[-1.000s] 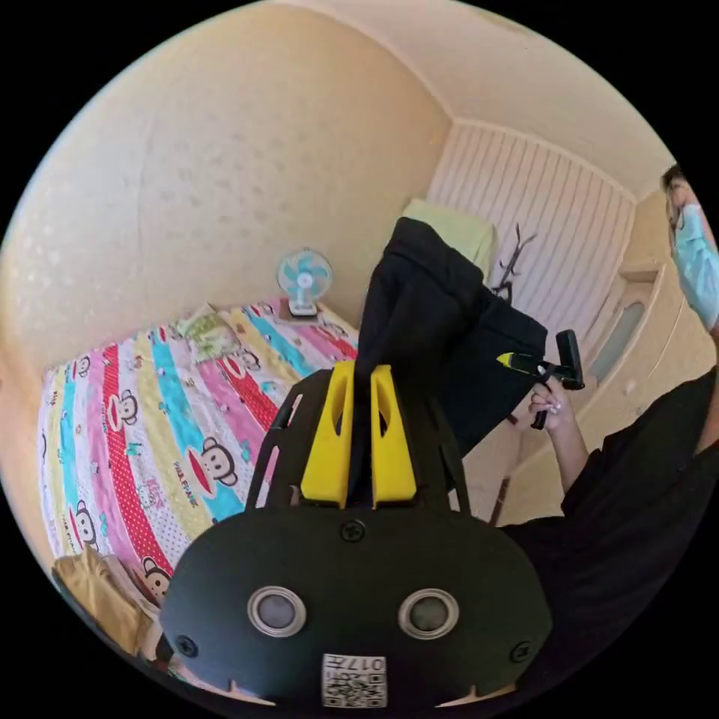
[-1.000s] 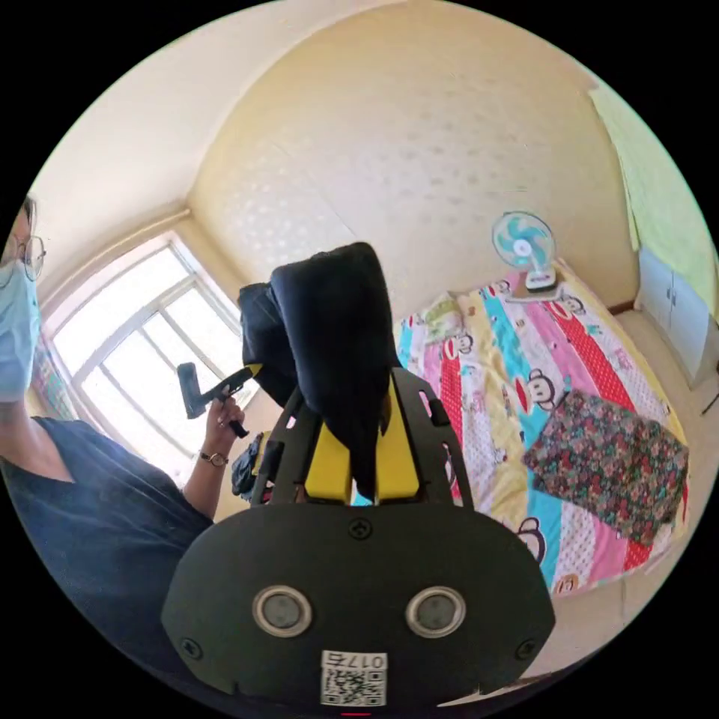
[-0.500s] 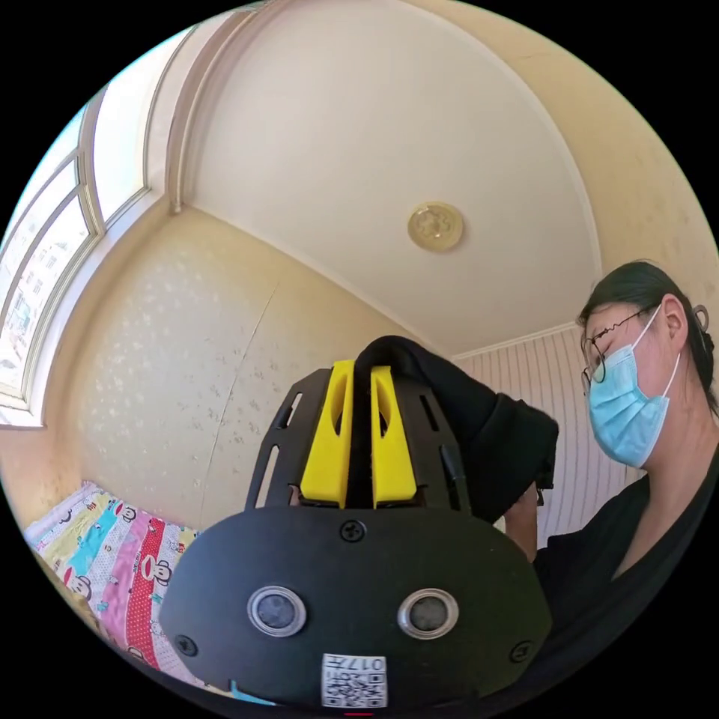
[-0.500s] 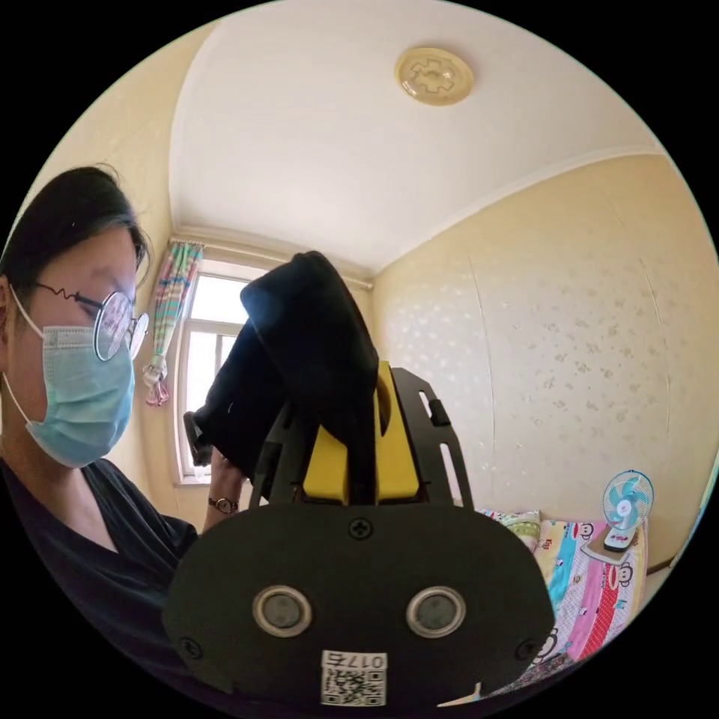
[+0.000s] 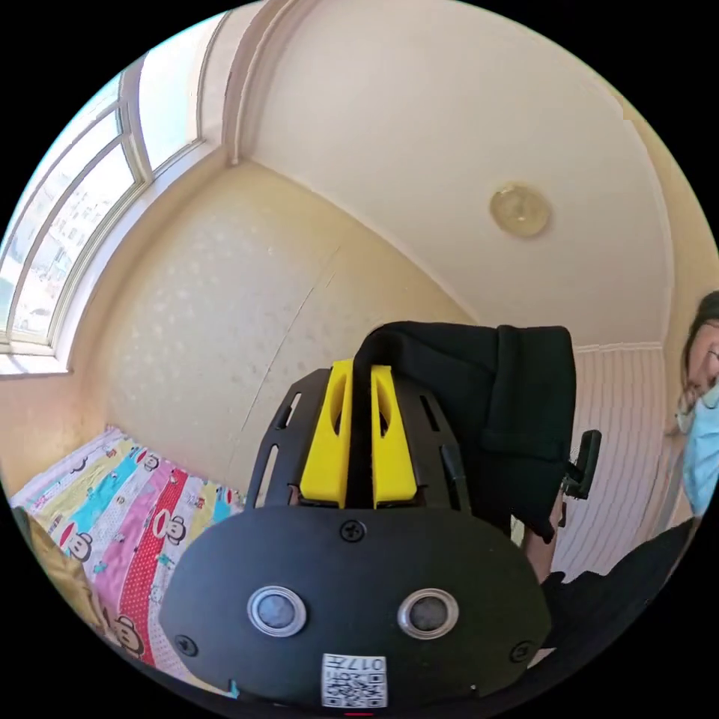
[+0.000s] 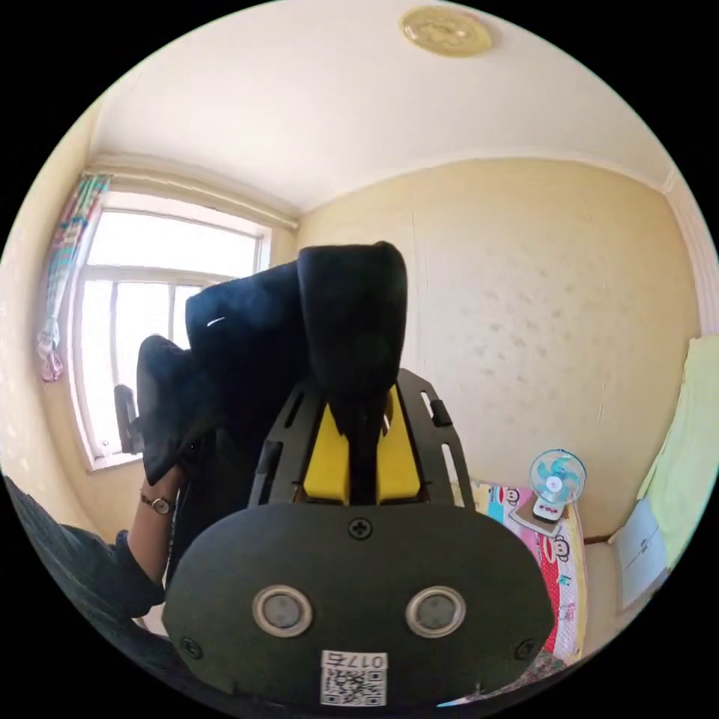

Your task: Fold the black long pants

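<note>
Black long pants (image 5: 479,404) hang high above the bed (image 5: 112,494), pinched tight by left tongs (image 5: 358,374) and right tongs (image 6: 358,408); no fold made yet.

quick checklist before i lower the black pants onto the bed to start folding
1. Left gripper shut on the black pants: ok, cloth runs between both yellow jaws.
2. Right gripper shut on the pants: ok, fabric is pinched between its jaws and bulges above them.
3. Pants lifted off the bed: ok, held up against wall and ceiling.
4. Fabric spread flat between the grippers: not ok, it hangs bunched.
5. Which part of the pants each gripper holds: cannot tell.
6. Landing spot on the bed free: cannot tell, little of the bed shows; a small fan stands at its far end.
</note>
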